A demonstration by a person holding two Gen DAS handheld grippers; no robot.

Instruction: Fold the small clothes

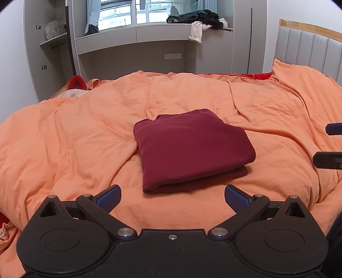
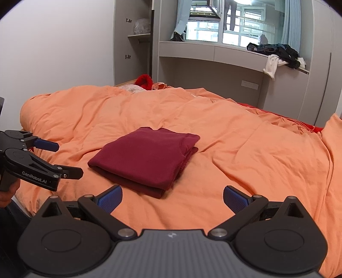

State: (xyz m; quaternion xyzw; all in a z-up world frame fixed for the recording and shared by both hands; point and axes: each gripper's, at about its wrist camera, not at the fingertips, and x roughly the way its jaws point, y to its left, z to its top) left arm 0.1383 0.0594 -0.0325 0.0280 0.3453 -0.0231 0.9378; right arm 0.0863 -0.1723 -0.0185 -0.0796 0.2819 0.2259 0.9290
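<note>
A dark red garment [image 1: 192, 147] lies folded into a neat rectangle on the orange duvet [image 1: 74, 132]; the right wrist view shows the same garment [image 2: 145, 160] in the middle of the duvet [image 2: 245, 149]. My left gripper [image 1: 172, 197] hovers just in front of its near edge, open, with nothing between the blue pads. My right gripper [image 2: 172, 198] is open too and empty, a little short of the garment's near corner. The right gripper's fingers [image 1: 329, 145] reach in from the right edge of the left wrist view. In the right wrist view, the left gripper [image 2: 68, 158] shows at the left.
The duvet is wrinkled and covers the whole bed. A grey padded headboard [image 1: 310, 47] stands at the right. A window ledge [image 1: 162, 27] behind the bed carries a heap of dark and white clothes [image 1: 203, 19]. Something red [image 1: 78, 82] lies at the bed's far left.
</note>
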